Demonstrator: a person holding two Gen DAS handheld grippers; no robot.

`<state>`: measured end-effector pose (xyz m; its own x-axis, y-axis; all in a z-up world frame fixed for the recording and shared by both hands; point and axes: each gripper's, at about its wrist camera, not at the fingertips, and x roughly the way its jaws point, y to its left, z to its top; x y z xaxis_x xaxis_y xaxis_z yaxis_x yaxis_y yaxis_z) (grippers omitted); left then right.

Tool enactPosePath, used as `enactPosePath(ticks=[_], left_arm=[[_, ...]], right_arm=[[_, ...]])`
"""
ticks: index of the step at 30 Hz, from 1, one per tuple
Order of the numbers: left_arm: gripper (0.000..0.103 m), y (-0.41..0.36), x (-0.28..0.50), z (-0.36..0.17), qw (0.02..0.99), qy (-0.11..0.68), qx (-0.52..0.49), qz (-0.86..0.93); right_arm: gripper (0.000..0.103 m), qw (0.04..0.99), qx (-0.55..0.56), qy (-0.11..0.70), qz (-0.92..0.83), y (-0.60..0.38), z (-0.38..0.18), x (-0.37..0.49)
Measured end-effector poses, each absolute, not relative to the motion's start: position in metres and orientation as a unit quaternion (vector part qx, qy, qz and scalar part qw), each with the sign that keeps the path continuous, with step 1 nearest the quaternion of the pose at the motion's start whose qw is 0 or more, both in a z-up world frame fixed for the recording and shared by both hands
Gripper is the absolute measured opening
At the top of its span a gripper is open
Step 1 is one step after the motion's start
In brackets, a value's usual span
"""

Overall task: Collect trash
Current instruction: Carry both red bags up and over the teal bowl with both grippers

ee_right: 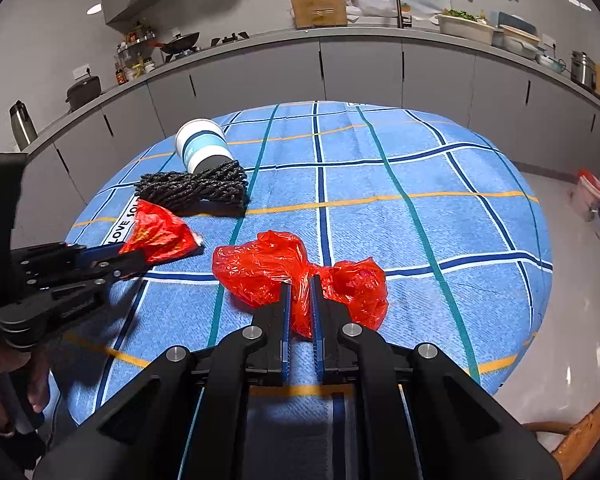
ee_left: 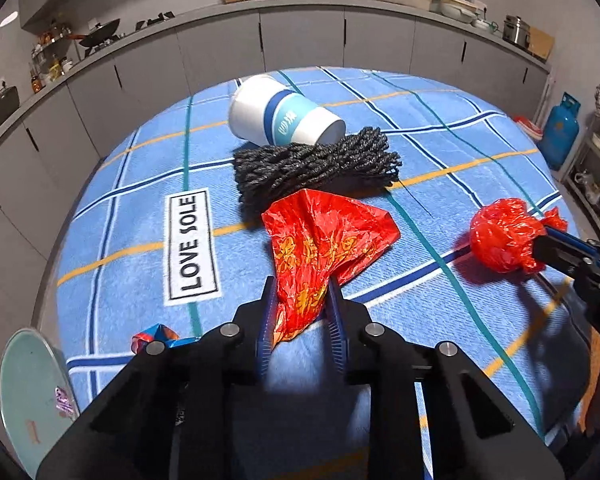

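Our left hand-held gripper is clamped on the near corner of a flat red wrapper with gold print, which fans out toward 12 o'clock over the blue plaid cloth covering the bench. Just beyond the wrapper, touching its far edge, lies a bundle of black net, and behind that a white and blue cup rests on its side, its base against the net. At 3 o'clock in the left wrist view, our right hand-held gripper grips a crumpled red bag, well apart from the wrapper. In the right wrist view the right gripper's fingers are pinched on the waist of that bag, whose two lobes bulge out at either side; it seems to rest on the cloth, though we cannot be sure. At 9 o'clock there, the left gripper holds the wrapper, with the net and cup at 11 o'clock. A small blue and red scrap lies at 8 o'clock beside the left gripper, and a pale green disc sits at the lower left edge.
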<state>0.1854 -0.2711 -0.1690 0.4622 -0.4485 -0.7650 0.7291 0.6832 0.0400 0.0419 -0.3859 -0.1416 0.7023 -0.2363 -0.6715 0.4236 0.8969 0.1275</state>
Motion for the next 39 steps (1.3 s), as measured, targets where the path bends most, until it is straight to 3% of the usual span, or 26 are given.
enactPosePath(ticks=[39], left_arm=[[0.023, -0.147, 0.16, -0.111, 0.914, 0.32, 0.095, -0.231]], right_arm=[[0.01, 0.94, 0.095, 0.319, -0.078, -0.298, -0.111, 0.063]])
